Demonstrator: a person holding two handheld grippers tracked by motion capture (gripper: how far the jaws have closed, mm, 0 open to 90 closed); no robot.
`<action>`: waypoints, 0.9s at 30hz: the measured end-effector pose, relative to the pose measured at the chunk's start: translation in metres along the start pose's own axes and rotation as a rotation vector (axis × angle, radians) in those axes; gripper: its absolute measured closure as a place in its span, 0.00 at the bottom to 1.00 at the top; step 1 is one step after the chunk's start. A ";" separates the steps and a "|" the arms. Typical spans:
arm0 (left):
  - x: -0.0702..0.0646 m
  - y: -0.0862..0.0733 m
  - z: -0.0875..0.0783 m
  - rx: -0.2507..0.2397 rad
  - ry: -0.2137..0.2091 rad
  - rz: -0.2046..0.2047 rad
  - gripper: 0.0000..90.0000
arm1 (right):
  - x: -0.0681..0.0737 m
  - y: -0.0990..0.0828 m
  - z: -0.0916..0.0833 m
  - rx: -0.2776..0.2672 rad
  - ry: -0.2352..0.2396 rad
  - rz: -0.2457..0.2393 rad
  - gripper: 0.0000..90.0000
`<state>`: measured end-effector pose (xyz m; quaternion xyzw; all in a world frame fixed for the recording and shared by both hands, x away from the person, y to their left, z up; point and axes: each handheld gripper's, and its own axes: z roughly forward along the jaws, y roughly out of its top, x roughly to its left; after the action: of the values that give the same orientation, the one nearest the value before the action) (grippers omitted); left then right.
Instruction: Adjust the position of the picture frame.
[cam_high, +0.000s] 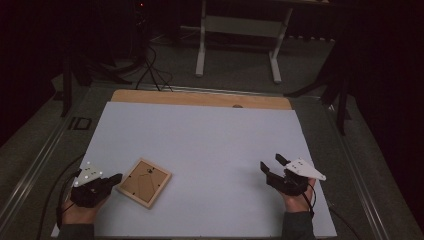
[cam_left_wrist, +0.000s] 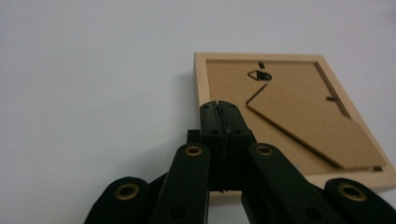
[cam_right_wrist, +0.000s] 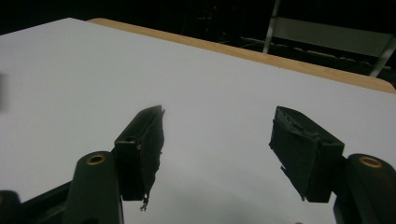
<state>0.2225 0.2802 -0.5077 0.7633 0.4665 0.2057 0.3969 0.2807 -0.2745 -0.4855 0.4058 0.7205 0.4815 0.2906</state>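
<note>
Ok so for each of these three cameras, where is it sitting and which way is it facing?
High view: above the person's side, facing forward and down on the white table; both hands show, left tool and right tool.
Left gripper view: rides the left tool, low over the table, facing the picture frame lying back side up; jaws shut.
Right gripper view: rides the right tool, facing across bare table; jaws open, empty.
Shared: high and left gripper views both show the frame.

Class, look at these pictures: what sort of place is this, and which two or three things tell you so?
Probably a dim recording studio or lab, not a home: a white-covered table on a dark floor, loose cables behind it, and a bare white stand farther back. A picture frame lies face down as a prop.
</note>
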 end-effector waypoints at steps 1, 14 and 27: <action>0.000 -0.001 -0.001 0.005 0.002 0.002 1.00 | 0.000 0.000 0.000 0.000 0.000 0.000 0.38; 0.000 -0.017 -0.010 0.046 0.009 -0.009 1.00 | 0.001 0.000 0.001 0.002 0.002 -0.003 0.38; -0.004 -0.020 -0.007 0.076 0.015 0.008 1.00 | 0.001 0.000 0.001 0.001 0.002 -0.004 0.38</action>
<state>0.2051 0.2844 -0.5193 0.7781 0.4739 0.1952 0.3633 0.2812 -0.2735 -0.4859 0.4038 0.7218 0.4811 0.2908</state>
